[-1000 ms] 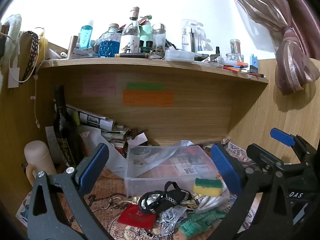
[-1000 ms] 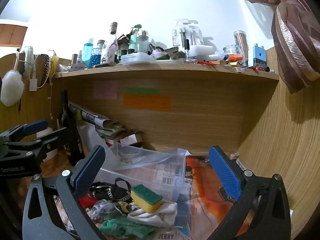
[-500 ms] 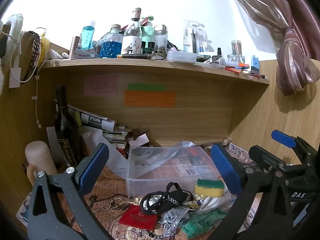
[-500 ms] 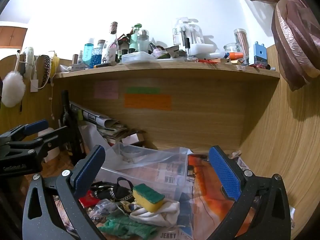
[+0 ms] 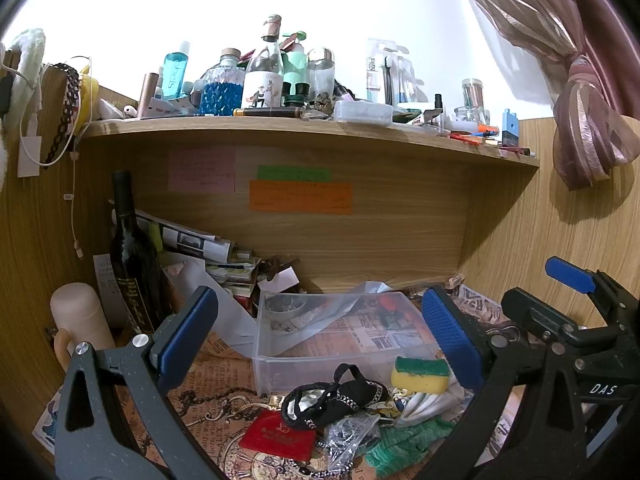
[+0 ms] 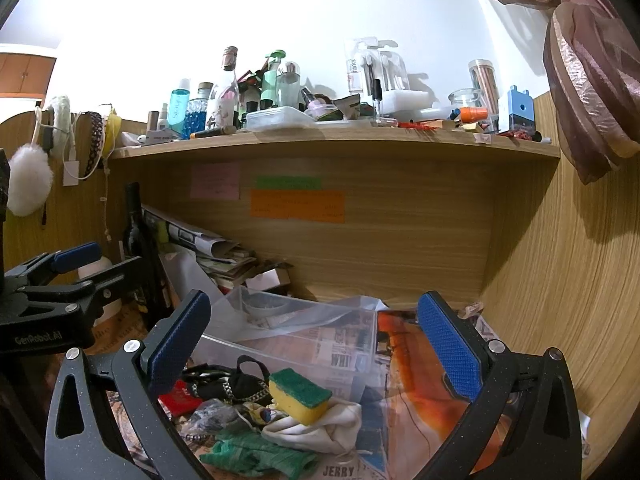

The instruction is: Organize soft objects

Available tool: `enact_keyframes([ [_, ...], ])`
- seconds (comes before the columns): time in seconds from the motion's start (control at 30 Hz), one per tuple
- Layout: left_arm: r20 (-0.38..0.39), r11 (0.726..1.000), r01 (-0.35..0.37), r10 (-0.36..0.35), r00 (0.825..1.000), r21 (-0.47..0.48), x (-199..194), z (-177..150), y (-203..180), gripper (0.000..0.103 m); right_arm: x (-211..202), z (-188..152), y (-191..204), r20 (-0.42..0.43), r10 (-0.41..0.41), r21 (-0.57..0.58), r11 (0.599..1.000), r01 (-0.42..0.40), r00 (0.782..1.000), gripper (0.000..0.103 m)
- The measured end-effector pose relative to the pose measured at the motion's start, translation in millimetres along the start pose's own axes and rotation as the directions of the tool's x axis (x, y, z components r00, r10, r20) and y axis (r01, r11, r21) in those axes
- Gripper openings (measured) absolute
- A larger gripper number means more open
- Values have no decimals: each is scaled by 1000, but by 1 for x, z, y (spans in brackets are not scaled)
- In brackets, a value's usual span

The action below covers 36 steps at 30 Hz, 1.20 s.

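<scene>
A pile of soft things lies in front of a clear plastic bin (image 5: 280, 364) (image 6: 360, 344). A yellow sponge with a green top (image 5: 420, 374) (image 6: 300, 396) rests on a white cloth (image 5: 428, 400) (image 6: 320, 426). A green cloth (image 5: 404, 442) (image 6: 256, 456) lies nearest, with a black chain-strapped item (image 5: 340, 398) (image 6: 232, 386) to the left. My left gripper (image 5: 320, 332) is open and empty above the pile. My right gripper (image 6: 314, 334) is open and empty above the sponge; it also shows in the left wrist view (image 5: 568, 280).
A red card (image 5: 278, 434), a crumpled clear bag (image 5: 348, 436), a dark wine bottle (image 5: 128, 264), a beige mug (image 5: 78, 324) and stacked papers (image 5: 192, 240) crowd the desk. A cluttered wooden shelf (image 5: 304, 126) hangs above. A curtain (image 5: 584, 132) is on the right.
Both grippers have drifted slightly; the view has shifted a little downward and closer to the pile. Both stay open and empty. The objects have not moved.
</scene>
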<state>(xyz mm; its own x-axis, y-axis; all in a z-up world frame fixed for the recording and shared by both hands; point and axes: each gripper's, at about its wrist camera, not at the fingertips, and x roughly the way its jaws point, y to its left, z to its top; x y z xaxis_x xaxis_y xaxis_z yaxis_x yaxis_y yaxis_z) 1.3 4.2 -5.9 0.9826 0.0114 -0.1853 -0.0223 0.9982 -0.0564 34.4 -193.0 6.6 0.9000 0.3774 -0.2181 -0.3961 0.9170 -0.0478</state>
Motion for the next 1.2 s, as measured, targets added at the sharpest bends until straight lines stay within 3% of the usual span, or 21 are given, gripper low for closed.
enact_keyframes([
  [1.2,11,1000,5,-5,1000,16,-8,5,-6,103,-3,1,1,16,-4,0,1000,4,1000,103],
])
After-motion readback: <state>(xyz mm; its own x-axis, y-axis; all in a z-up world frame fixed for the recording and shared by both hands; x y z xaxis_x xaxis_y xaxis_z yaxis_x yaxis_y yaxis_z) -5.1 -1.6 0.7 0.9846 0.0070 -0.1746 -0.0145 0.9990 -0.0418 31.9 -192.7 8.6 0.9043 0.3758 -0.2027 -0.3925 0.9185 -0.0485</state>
